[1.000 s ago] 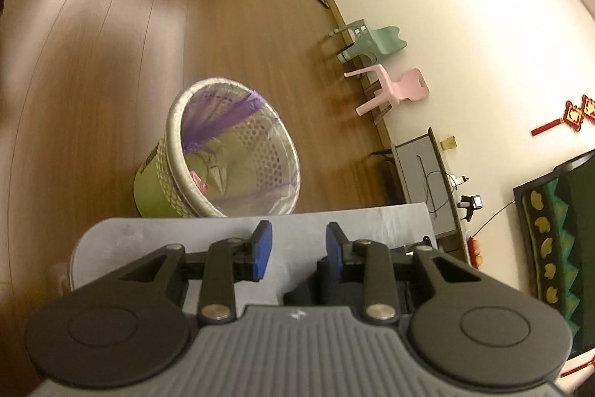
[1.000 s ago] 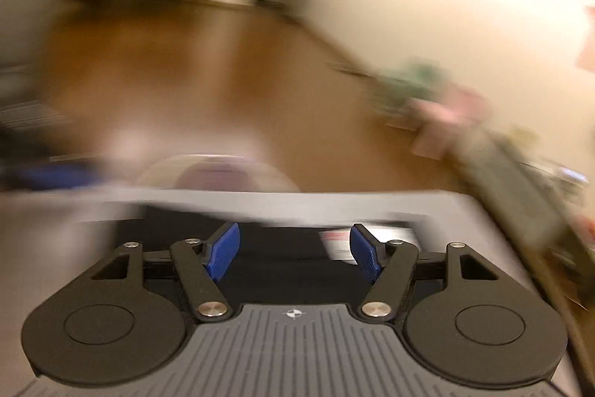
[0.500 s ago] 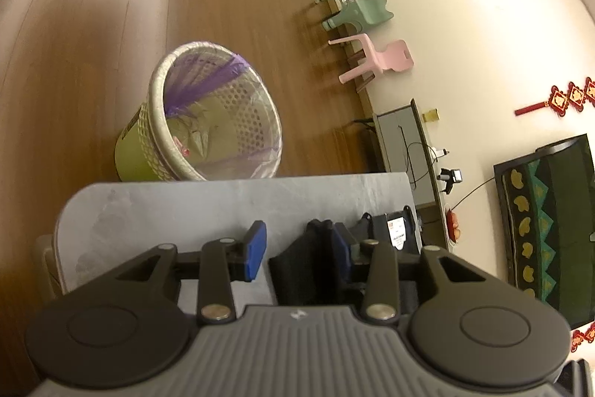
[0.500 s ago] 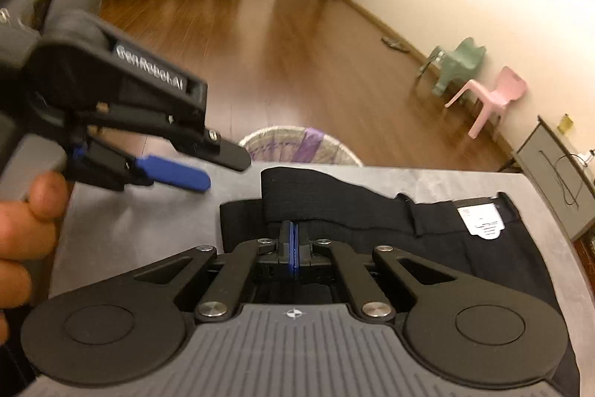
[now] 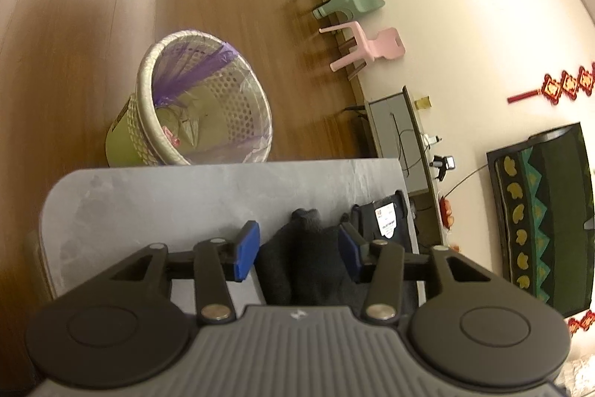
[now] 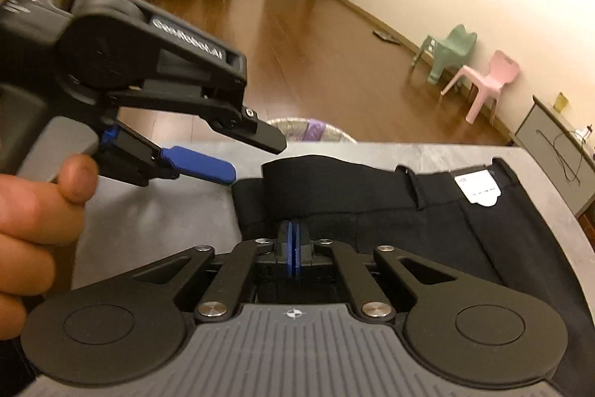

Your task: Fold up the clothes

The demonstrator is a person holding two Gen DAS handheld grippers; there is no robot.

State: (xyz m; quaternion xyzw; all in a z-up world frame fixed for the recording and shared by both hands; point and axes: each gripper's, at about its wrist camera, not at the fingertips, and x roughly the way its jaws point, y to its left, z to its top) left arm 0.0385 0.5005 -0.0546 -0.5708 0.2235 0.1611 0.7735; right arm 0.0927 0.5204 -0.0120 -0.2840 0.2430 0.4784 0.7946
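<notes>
The near part of the black trousers (image 6: 427,229) is hidden behind the body of the right claw (image 6: 293,250), and whether cloth is pinched between its closed blue pads cannot be told. The print on the white label (image 6: 478,188) is too small to be read. The person's hand (image 6: 33,229) is cut off by the left edge. In the left wrist view, the bench (image 5: 186,196) is covered at its near side by the left claw (image 5: 297,248).
</notes>
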